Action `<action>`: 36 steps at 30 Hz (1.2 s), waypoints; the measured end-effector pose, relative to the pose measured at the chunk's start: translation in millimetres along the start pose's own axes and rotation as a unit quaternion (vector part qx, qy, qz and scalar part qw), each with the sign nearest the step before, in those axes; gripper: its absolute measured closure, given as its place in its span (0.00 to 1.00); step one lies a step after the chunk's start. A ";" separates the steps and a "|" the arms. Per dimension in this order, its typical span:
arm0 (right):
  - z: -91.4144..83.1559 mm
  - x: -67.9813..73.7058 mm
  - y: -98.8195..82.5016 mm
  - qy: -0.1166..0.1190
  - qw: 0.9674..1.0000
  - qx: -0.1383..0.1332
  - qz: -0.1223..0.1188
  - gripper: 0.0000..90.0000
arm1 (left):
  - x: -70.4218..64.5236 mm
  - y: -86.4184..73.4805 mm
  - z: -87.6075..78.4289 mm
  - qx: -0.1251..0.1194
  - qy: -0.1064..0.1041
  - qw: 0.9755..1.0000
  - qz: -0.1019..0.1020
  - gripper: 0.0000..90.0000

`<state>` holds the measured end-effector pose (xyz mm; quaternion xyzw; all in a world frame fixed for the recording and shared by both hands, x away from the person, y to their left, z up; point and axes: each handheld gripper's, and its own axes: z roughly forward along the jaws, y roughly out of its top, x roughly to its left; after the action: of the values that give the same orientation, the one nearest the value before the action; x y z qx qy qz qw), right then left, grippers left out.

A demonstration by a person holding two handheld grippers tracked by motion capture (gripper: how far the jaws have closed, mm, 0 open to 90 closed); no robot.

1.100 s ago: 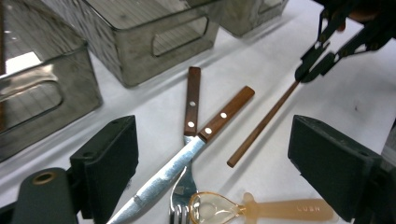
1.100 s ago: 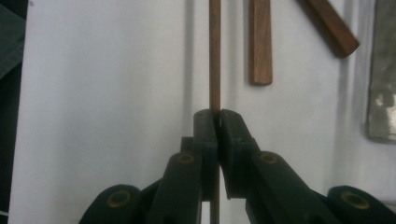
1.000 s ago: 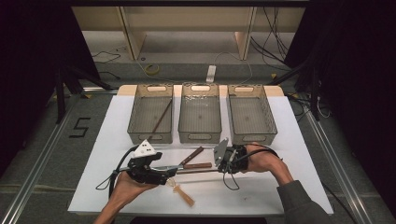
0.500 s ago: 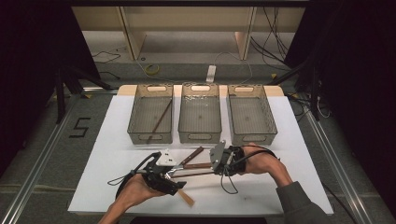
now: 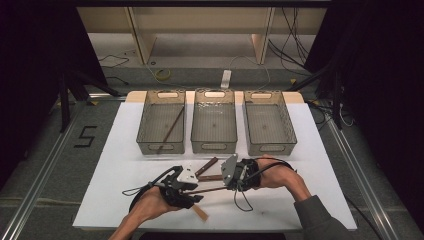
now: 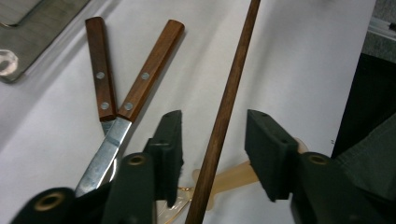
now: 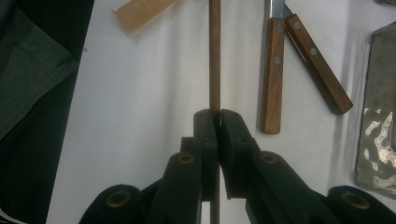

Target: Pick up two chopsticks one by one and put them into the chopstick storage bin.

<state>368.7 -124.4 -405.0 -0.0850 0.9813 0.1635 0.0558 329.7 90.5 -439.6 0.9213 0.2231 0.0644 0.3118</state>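
A thin brown wooden stick [image 5: 210,189] runs between my two grippers near the table's front. My right gripper [image 5: 226,187] is shut on one end of the stick [image 7: 214,56], pads [image 7: 205,126] pressed together on it. At the other end, my left gripper [image 5: 194,192] has its jaws on either side of the stick [image 6: 224,107]. Those jaws have just been closing, and a gap shows on both sides of the stick. Two wooden-handled knives [image 6: 149,70] [image 7: 272,79] lie crossed beside it.
Three clear bins stand in a row at the back: left [image 5: 145,135], middle [image 5: 214,148], right [image 5: 287,135]. The left bin holds another brown stick [image 5: 170,129]. A tan spoon [image 5: 200,212] lies under the left gripper, near the front edge of the white table [image 5: 320,165].
My left gripper has moved right to the free end of the stick, and its jaws have narrowed around it. The right gripper has kept still, shut on the stick.
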 end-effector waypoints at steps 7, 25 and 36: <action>0.5 1.1 0.6 0.004 1.000 -0.001 -0.007 0.96 | -1.1 1.3 1.9 0.015 -0.012 1.000 0.010 0.79; -13.1 -3.6 -9.6 -0.044 0.997 -0.052 0.031 0.61 | -0.5 -0.3 -4.5 0.002 -0.023 1.000 0.014 0.93; -27.5 5.4 -46.6 -0.152 0.930 -0.235 0.237 0.39 | 19.4 -8.1 -20.4 -0.042 0.039 0.996 -0.067 0.93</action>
<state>369.8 -177.7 -394.4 0.1651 0.8861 0.4091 0.1423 338.8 116.1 -428.6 0.8873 0.2936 0.0886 0.3445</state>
